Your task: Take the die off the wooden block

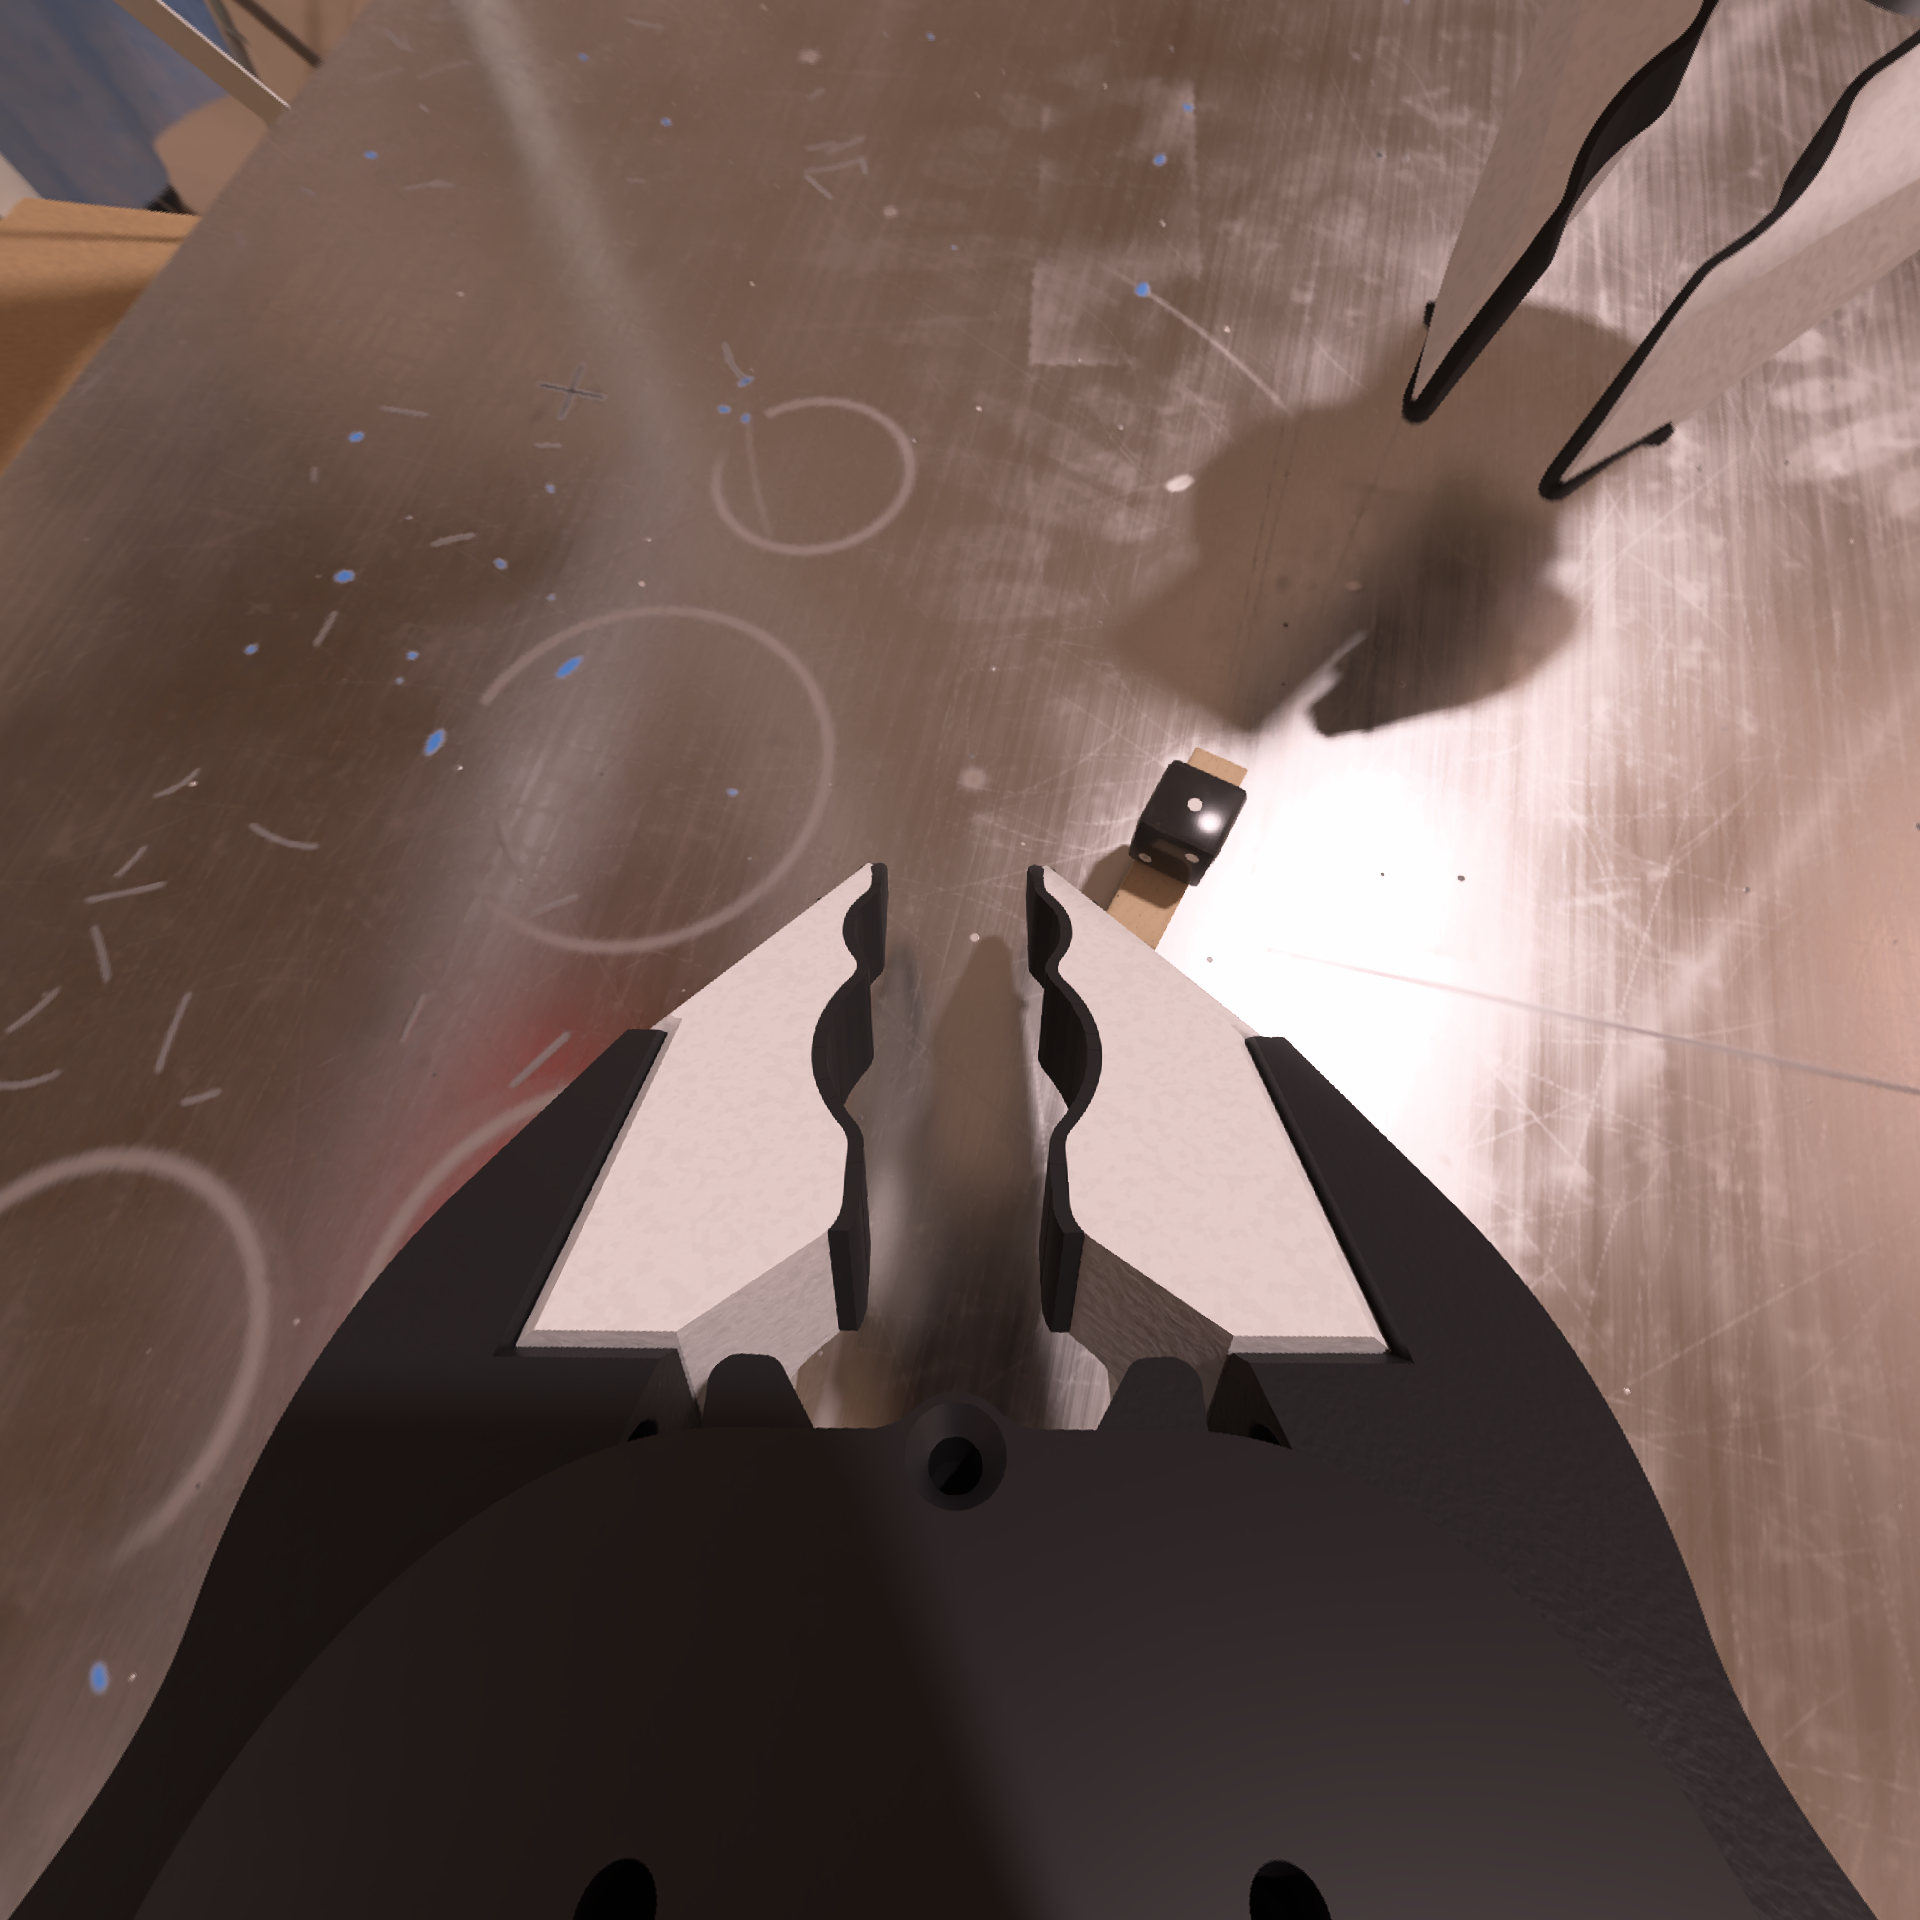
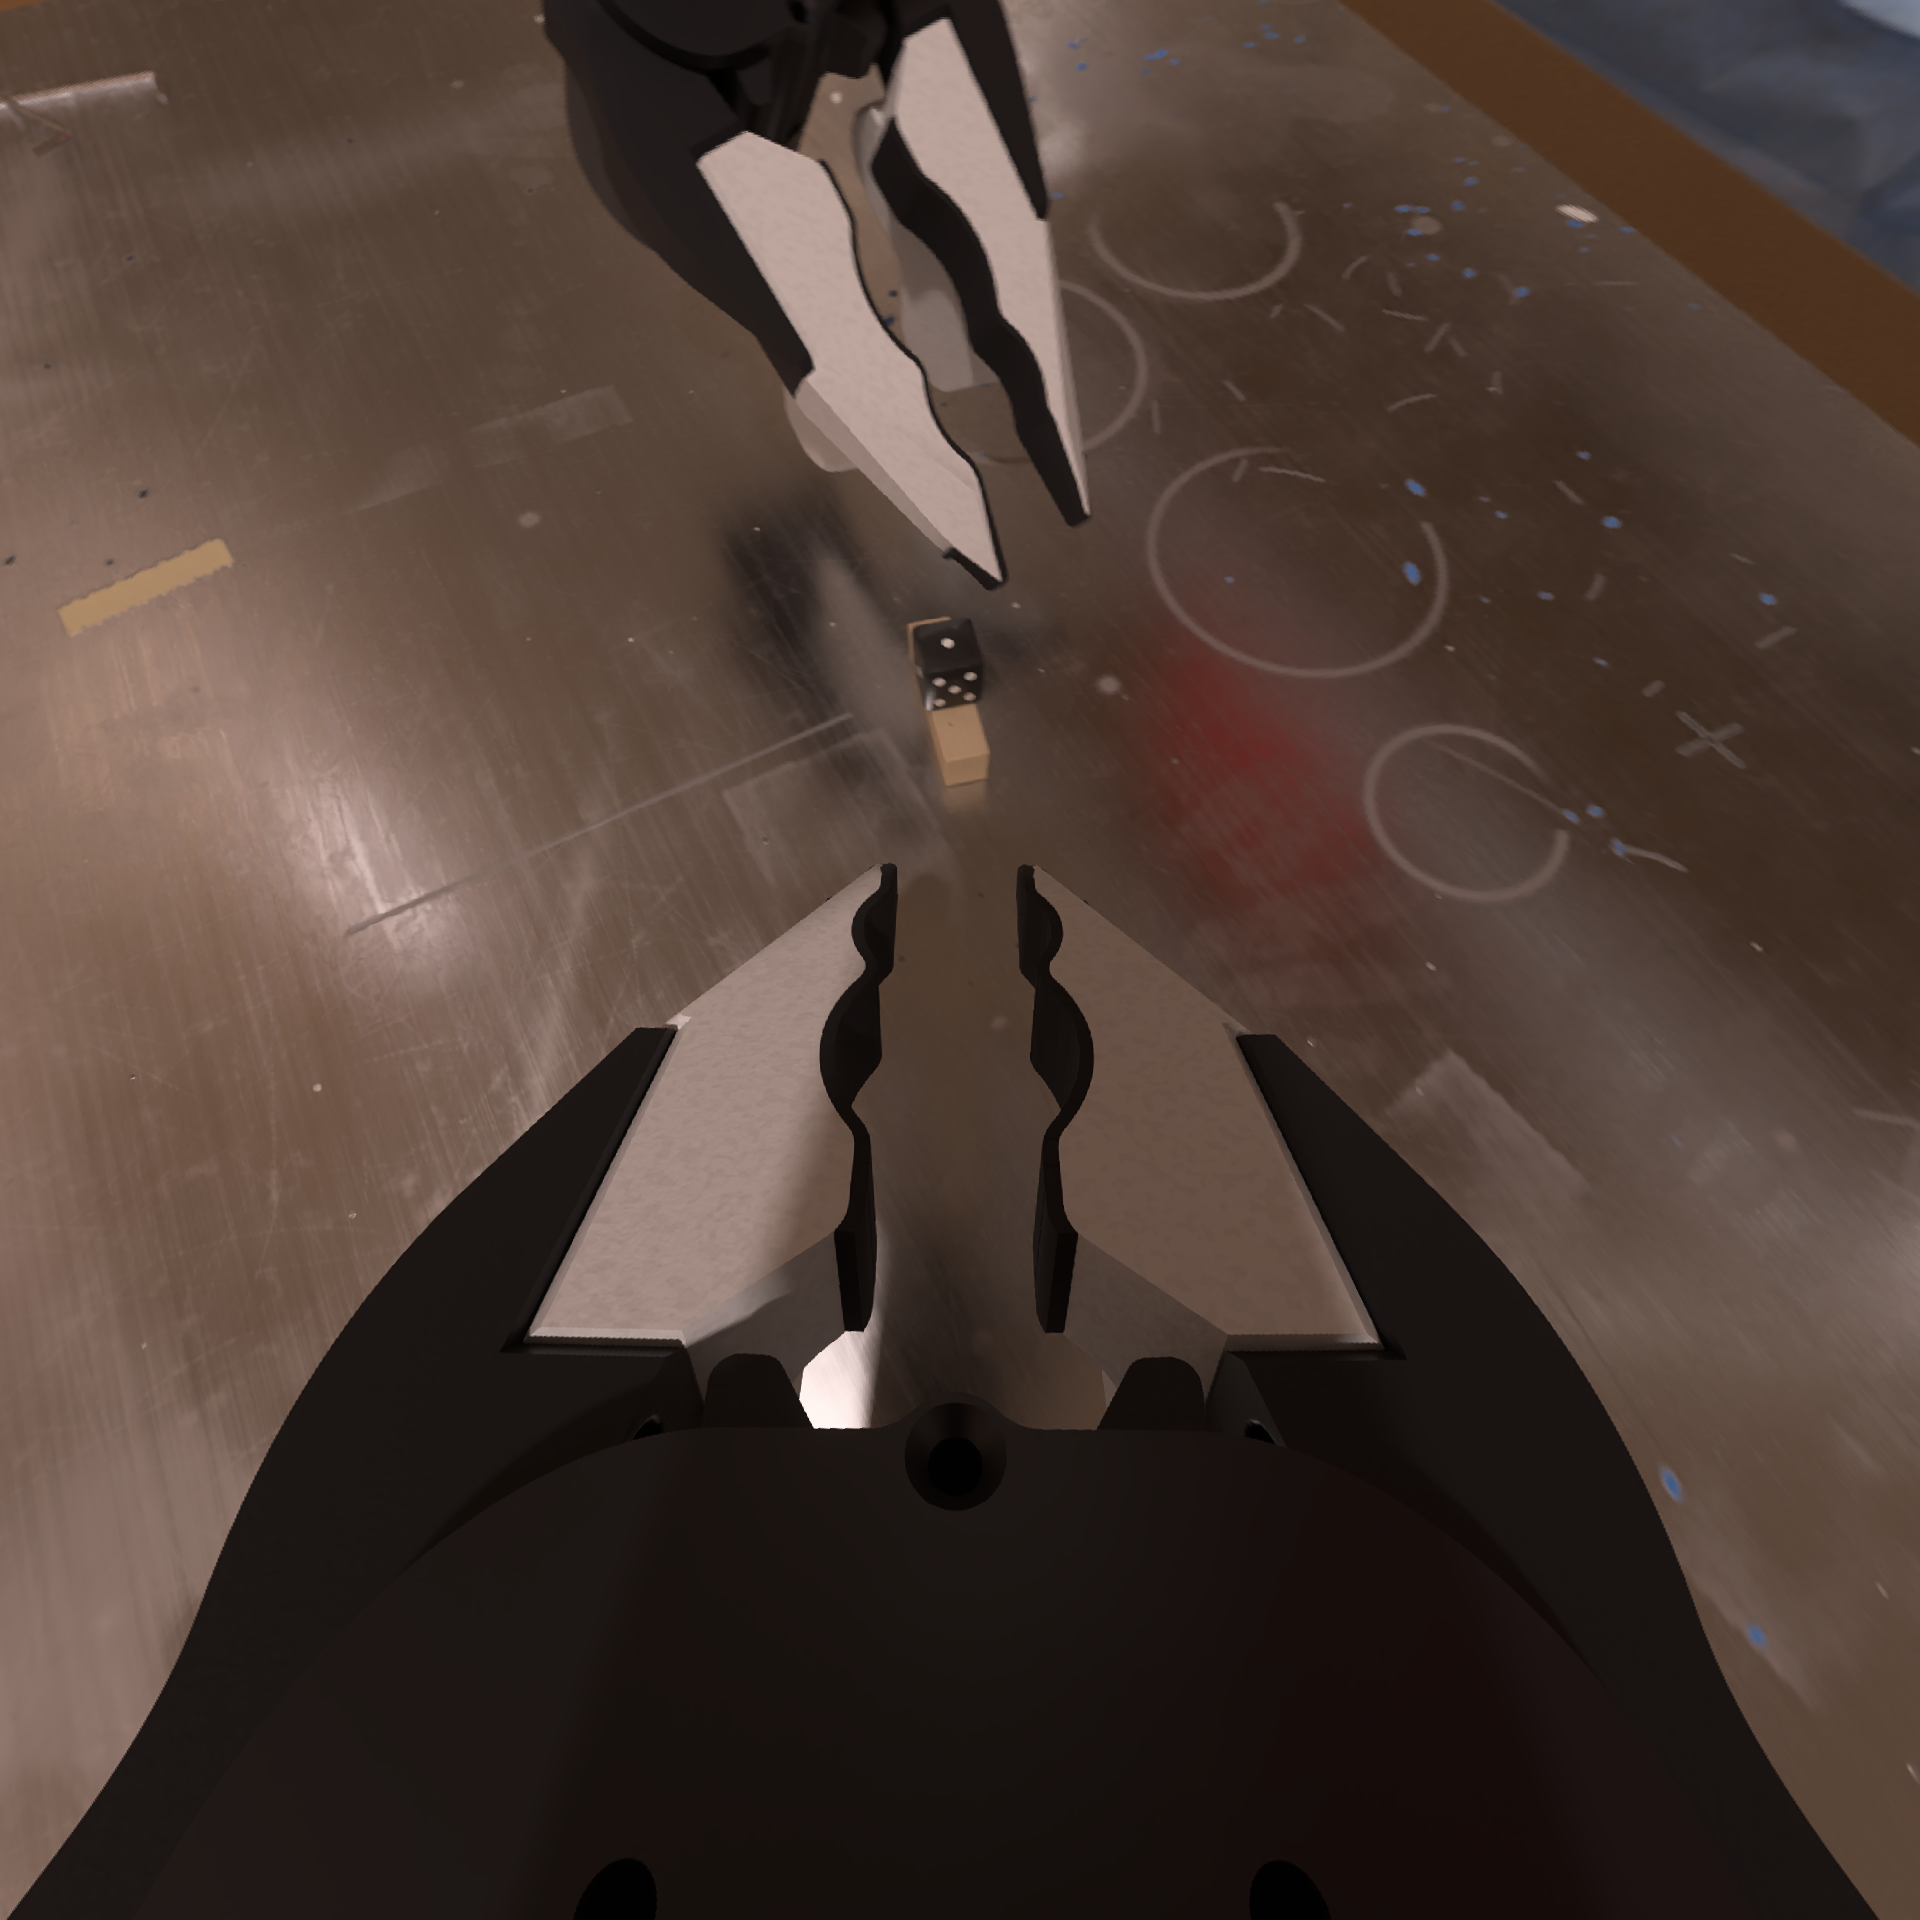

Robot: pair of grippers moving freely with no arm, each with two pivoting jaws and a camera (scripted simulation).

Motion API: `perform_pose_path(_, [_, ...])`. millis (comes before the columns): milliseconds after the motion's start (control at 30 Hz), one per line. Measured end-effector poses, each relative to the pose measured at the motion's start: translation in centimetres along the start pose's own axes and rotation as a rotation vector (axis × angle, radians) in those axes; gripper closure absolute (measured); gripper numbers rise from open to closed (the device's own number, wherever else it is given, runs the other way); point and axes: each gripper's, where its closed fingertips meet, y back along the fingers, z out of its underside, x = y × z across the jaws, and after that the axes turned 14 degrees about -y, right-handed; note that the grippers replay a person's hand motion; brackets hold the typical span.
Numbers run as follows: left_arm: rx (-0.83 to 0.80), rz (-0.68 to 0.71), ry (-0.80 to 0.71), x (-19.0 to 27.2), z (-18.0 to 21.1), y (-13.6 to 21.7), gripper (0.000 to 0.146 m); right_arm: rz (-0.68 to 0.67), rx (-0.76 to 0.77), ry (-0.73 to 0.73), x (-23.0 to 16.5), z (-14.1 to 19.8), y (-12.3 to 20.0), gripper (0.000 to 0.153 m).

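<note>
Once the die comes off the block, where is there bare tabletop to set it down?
Bare metal table lies wide open on the tape-strip side of the wooden block, and between the block and the right gripper. It is crowded right over the die, where the left gripper hangs.

A small black die with white pips (image 2: 947,665) sits atop the pale wooden block (image 2: 958,750) on the scratched metal surface (image 2: 416,935), between two open, empty claws, right claw (image 2: 954,883) nearer, left claw (image 2: 1029,545) beyond.

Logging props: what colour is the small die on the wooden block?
Black die with white pips; clearest in the right wrist view.
</note>
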Motion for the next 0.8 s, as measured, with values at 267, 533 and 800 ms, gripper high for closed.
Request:
perform_pose_path(267, [-0.047, 0.073, -0.063, 0.2, 0.3, -1.1, 0.122, -0.032, -0.101, 0.074, -1.0, -1.0, -3.5, 0.13])
perform_pose_path(533, [-0.106, 0.135, -0.168, 0.3, 0.4, -1.6, 0.123, -0.068, -0.192, 0.145, -0.4, -1.8, -6.2, 0.13])
perform_pose_path(800, [-0.078, 0.152, -0.216, 0.1, -0.2, -2.3, 0.127, -0.096, -0.226, 0.132, 0.2, -2.0, -7.2, 0.131])
